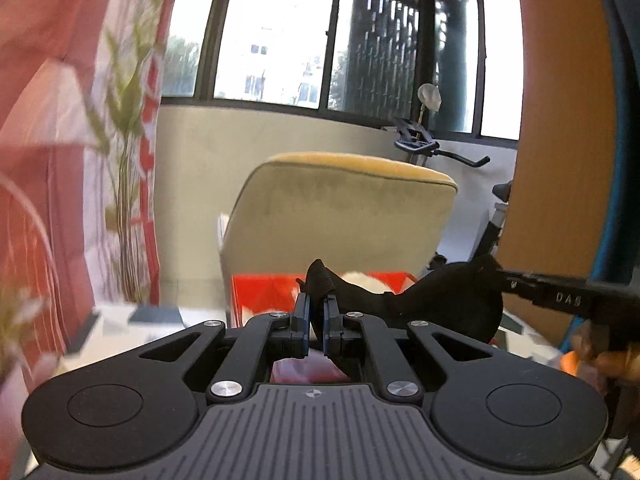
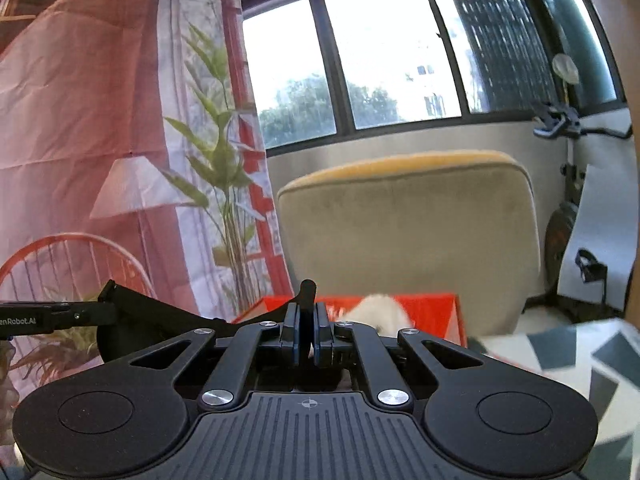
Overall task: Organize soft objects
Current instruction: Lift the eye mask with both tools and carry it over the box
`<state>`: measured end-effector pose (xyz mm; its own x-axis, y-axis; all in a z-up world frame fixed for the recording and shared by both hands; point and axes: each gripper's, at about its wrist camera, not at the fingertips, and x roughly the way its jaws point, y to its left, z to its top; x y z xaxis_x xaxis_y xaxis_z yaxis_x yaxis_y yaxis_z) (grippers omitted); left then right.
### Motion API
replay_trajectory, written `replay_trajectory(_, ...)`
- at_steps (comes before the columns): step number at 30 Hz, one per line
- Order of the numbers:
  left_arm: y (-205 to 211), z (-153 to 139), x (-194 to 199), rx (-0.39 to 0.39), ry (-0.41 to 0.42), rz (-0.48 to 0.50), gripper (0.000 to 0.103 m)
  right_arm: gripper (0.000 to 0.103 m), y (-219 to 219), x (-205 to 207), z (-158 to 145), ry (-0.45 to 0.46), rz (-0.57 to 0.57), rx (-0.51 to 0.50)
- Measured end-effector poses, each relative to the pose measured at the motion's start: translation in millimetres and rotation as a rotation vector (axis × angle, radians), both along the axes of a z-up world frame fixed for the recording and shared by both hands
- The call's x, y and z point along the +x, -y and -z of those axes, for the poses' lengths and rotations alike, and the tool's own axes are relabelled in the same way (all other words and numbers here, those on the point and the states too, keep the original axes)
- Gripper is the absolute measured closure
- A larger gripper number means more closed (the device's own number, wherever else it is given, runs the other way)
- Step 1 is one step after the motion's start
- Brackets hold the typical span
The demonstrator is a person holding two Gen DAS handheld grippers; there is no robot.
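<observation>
- From the left wrist we look forward along the left gripper (image 1: pixel 316 320), almost level, with its fingers close below the lens.
- From the right wrist we look the same way along the right gripper (image 2: pixel 307 330).
- We share the beige chair back (image 1: pixel 340 216) (image 2: pixel 408 232), the window (image 1: pixel 276 32) (image 2: pixel 376 60), the red box (image 1: pixel 264 292) (image 2: pixel 432 312) and the printed curtain (image 1: pixel 80 128) (image 2: pixel 120 120).
- Each view catches the other gripper at its edge.

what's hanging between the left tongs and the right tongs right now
A black cloth spans them, pinched by the left tongs and right tongs; the left wrist view shows it best.
</observation>
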<state>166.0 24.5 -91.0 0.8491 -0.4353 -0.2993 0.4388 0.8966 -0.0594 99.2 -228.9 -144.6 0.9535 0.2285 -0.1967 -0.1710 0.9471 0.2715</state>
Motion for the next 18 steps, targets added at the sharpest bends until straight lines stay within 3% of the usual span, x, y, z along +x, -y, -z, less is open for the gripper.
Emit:
replay_trajectory(9,39.0,-9.8,74.5,0.114,0.047,-0.058,0.096,0.097,8.0,73.5,-15.0,0.001,0.057,-0.103)
replay_trajectory(15,62.1,23.0,118.2,0.175,-0.136,-0.017,0.096,0.097,15.6,115.7,19.4,-0.130,0.075,-0.095)
replay_trajectory(18,70.5,41.7,130.4,0.228,-0.190,-0.006,0.096,0.097,9.3,125.3,42.1,-0.194,0.053,-0.122)
